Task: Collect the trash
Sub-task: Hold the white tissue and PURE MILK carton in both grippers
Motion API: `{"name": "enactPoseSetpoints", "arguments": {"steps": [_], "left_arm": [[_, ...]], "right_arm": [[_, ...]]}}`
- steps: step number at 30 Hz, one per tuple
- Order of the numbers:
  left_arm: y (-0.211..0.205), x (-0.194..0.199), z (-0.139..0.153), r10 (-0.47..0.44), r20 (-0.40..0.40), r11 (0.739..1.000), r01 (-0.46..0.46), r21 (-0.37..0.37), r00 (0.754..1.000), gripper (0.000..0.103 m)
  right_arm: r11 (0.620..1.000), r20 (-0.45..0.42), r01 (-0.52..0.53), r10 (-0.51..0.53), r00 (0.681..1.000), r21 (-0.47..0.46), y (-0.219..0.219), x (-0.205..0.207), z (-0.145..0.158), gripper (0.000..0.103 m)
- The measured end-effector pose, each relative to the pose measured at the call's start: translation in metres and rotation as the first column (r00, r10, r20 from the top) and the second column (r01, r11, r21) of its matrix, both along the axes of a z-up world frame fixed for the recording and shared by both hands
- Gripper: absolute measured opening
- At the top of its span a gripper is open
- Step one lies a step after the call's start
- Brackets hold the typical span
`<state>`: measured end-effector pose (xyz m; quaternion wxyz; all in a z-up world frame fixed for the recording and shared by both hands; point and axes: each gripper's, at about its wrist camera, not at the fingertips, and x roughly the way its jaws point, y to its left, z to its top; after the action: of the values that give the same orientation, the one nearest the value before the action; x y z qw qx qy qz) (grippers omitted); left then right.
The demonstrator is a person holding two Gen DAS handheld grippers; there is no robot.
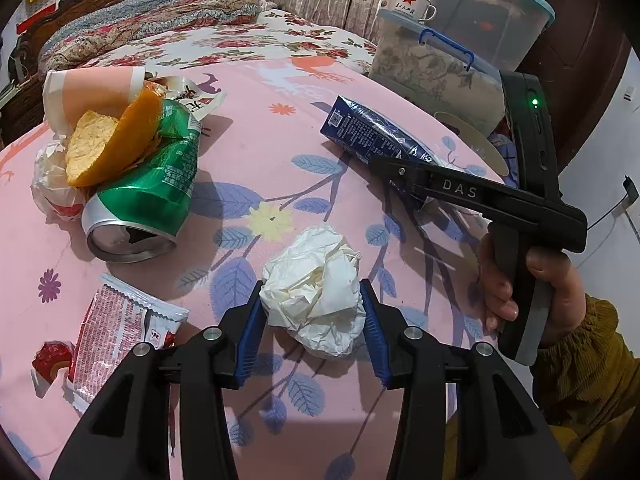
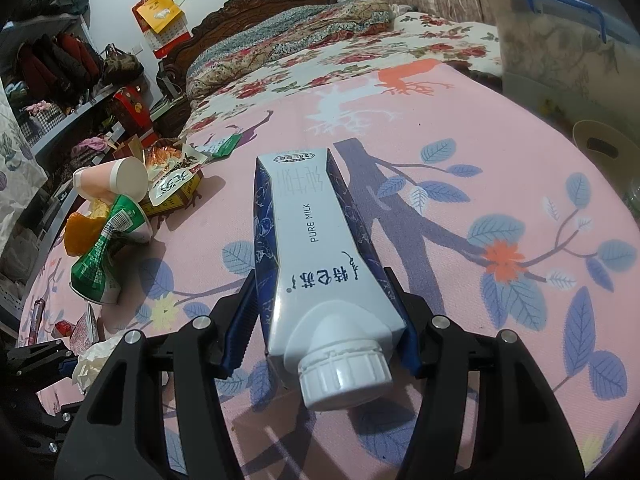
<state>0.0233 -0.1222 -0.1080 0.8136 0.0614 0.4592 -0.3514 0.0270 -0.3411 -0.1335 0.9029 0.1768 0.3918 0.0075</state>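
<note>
The left claw [image 1: 312,312] squeezes one paper ball [image 1: 316,292]. The right claw [image 2: 320,312] squeezes one milk box [image 2: 312,240]. One green can [image 1: 148,196] lies near.

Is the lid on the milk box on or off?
On. The white screw cap sits on the spout of the milk carton, which the right hand-held gripper grips from both sides. How full it is cannot be seen.

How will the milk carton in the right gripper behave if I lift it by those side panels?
The milk carton is already creased and pinched in, so it is probably empty and light. Its sides will likely buckle further under the right gripper. The glossy skin may slip, and the long body could droop away from the capped end.
</note>
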Motion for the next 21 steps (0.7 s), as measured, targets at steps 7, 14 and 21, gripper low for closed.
{"name": "enactPoseSetpoints", "arguments": {"steps": [7,14,21], "left_arm": [[-0.0005,-0.0002,-0.0002,0.001,0.0,1.0,-0.001,0.0,1.0,0.043],[-0.0009,0.0007,-0.002,0.008,-0.006,1.0,-0.008,0.011,1.0,0.049],[0.0052,0.0065,-0.0067,0.037,-0.032,0.999,-0.037,0.014,0.999,0.062]], "right_arm": [[1.0,0.0,0.0,0.0,1.0,-0.001,0.0003,0.0,0.0,0.061],[1.0,0.0,-0.021,0.021,1.0,-0.004,0.0017,0.0008,-0.0004,0.068],[0.998,-0.014,-0.048,0.048,0.999,-0.041,0.0084,0.0034,-0.0006,0.077]]}}
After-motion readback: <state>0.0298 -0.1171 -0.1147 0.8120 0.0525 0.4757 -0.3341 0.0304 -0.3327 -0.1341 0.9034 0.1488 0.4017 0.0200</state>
